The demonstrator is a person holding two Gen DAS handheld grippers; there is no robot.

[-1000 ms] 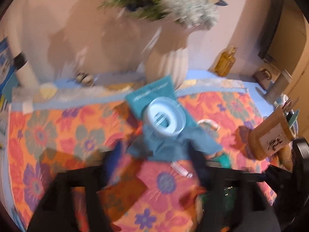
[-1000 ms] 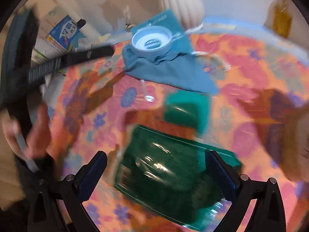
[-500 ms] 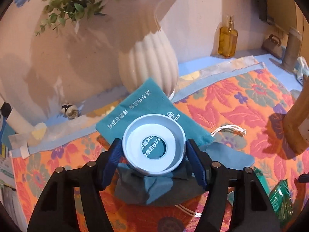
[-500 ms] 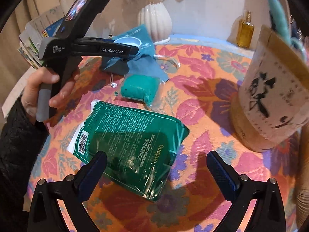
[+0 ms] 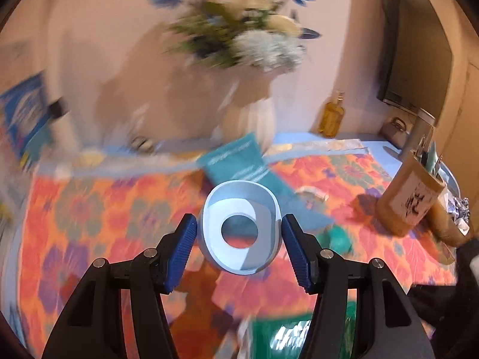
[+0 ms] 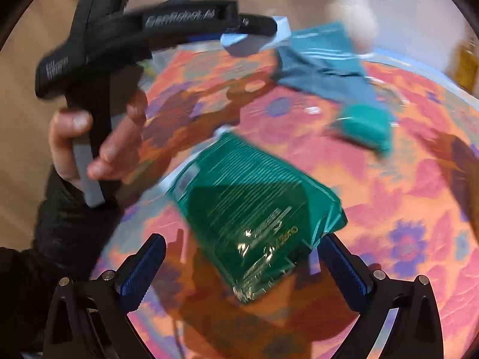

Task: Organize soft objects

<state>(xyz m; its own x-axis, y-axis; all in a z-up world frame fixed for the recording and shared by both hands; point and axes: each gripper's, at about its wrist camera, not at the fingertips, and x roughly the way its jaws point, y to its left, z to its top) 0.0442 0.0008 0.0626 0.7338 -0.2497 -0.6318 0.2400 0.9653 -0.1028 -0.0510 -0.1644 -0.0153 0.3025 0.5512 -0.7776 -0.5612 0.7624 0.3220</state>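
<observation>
My left gripper (image 5: 239, 240) jaws just closed in, now clamping squashed pale blue ring (image 5: 241, 229), lifted at frame centre above floral cloth (image 5: 89, 209). My right gripper (image 6: 239, 269) spread wide, holding nothing, over green packet (image 6: 254, 206) lying centre frame. Teal pouch (image 6: 363, 125) upper right, blurred.

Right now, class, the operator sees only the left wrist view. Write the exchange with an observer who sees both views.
Operator: Is the right gripper holding anything?
Observer: No, the right gripper is open, jaws wide around one end of the green packet.
Operator: Is my ring off the table?
Observer: Yes. The left gripper, jaws just closing on it, holds the white ring above the tablecloth.
Operator: Who holds my gripper?
Observer: A hand in a black sleeve.
</observation>
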